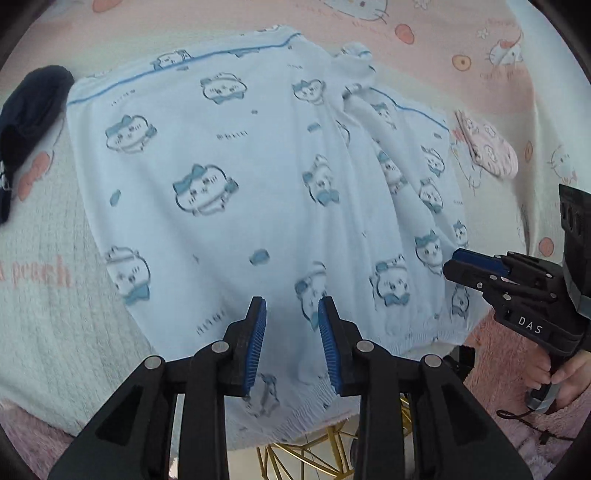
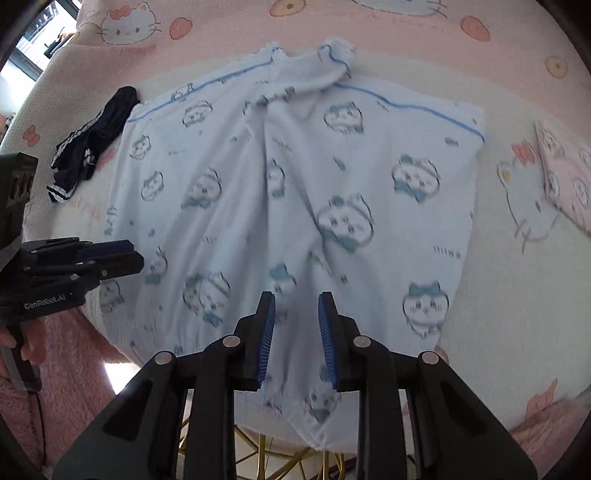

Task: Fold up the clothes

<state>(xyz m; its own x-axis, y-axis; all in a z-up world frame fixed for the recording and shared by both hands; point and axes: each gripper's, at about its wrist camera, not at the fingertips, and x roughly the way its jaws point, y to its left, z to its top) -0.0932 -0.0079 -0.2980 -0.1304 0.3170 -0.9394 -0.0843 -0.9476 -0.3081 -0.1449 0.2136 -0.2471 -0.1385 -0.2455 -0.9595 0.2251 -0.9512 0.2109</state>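
The pale blue top (image 1: pixel 236 184) is likely soft, light and limp, apt to sag and crease; best taken at the ribbed hem corners or the sleeve edges; it is printed with blue cartoon faces and trimmed with a blue line; it lies spread flat on the pink cartoon blanket (image 1: pixel 461 33), hem over the near edge; the left hand-held gripper (image 1: pixel 291 306) and the right hand-held gripper (image 2: pixel 296 301) hover over it, jaws parted, empty.

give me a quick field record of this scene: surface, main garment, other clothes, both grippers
surface: pink cartoon-cat printed blanket
main garment: pale blue knit sweater with cartoon faces, spread flat, hem hanging over near edge
other clothes: dark navy striped garment at sweater's left; pink printed cloth at its right
left gripper: open, empty
right gripper: open, empty
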